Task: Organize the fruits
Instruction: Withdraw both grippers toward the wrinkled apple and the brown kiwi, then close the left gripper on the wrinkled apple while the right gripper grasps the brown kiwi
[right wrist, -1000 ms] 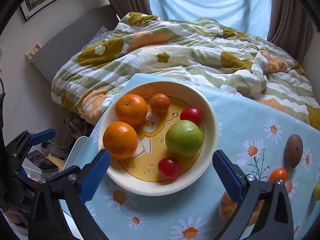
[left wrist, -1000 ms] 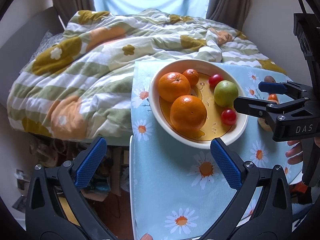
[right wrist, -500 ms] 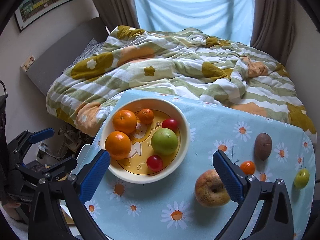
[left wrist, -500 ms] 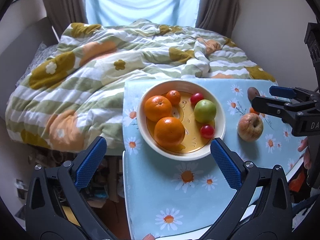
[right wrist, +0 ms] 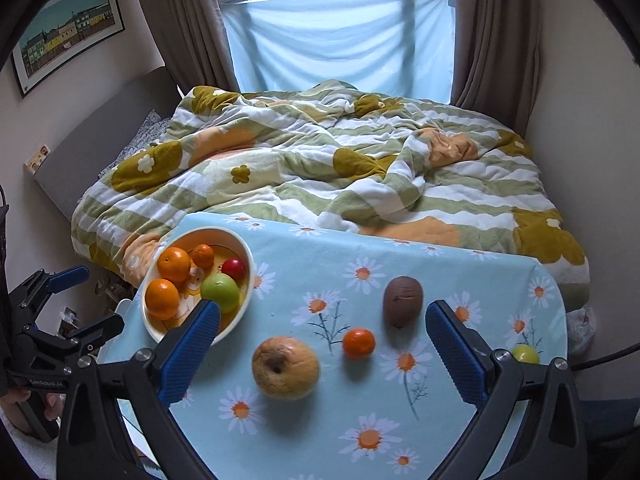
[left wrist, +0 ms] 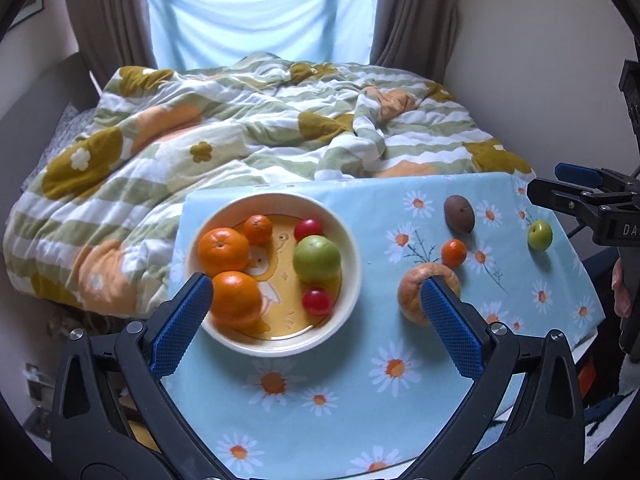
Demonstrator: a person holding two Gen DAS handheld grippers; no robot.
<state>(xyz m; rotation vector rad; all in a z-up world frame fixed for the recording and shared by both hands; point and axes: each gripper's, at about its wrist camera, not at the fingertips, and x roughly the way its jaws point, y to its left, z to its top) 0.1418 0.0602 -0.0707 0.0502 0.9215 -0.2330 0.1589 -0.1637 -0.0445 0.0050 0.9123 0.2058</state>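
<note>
A cream bowl [left wrist: 352, 240] [right wrist: 250, 276] on the daisy tablecloth holds two oranges, a small mandarin, a green apple [left wrist: 317, 258] and two red cherry tomatoes. Loose on the cloth to its right lie a yellow-brown apple [right wrist: 285, 367], a mandarin [right wrist: 358, 343], a brown oval fruit [right wrist: 402, 301] and a small green fruit [left wrist: 539, 235]. My left gripper [left wrist: 315, 286] hangs open above the table's near edge, in front of the bowl. My right gripper [right wrist: 323, 308] is open too, above the loose fruit, holding nothing.
A bed with a flowered duvet [left wrist: 240, 140] butts against the table's far edge. A wall stands close on the right, and curtains [right wrist: 492, 40] frame the window behind. The floor left of the table is cluttered. A hand [left wrist: 620, 292] grips the right tool.
Both grippers have drawn back and up from the bowl. The loose fruit on the right of the table has come into view. Nothing was picked up.
</note>
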